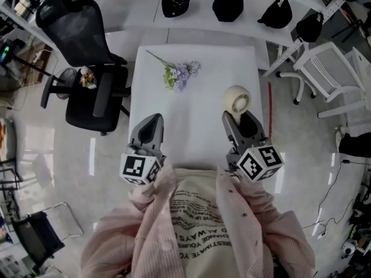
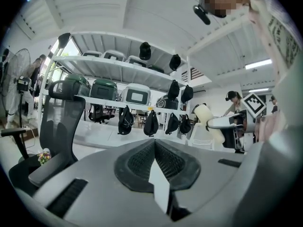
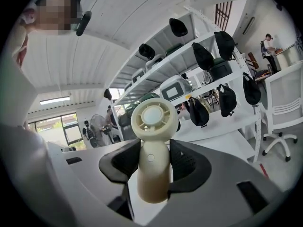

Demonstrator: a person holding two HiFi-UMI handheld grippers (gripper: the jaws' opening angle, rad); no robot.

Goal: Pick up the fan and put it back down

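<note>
A cream hand-held fan (image 1: 237, 100) with a round head is lifted above the white table (image 1: 194, 129), handle down. My right gripper (image 1: 241, 119) is shut on its handle. In the right gripper view the fan (image 3: 154, 122) stands upright between the black pads (image 3: 187, 162), which press both sides of the handle. My left gripper (image 1: 150, 127) hovers at the table's near left with its jaws together and nothing in them. The left gripper view shows its pads (image 2: 142, 162) meeting, and the fan (image 2: 206, 118) off to the right.
A bunch of purple flowers (image 1: 179, 73) lies on the far part of the table. A black office chair (image 1: 87, 68) stands to the left, a white chair (image 1: 330, 74) to the right. Black caps (image 1: 227, 3) hang on the shelf behind.
</note>
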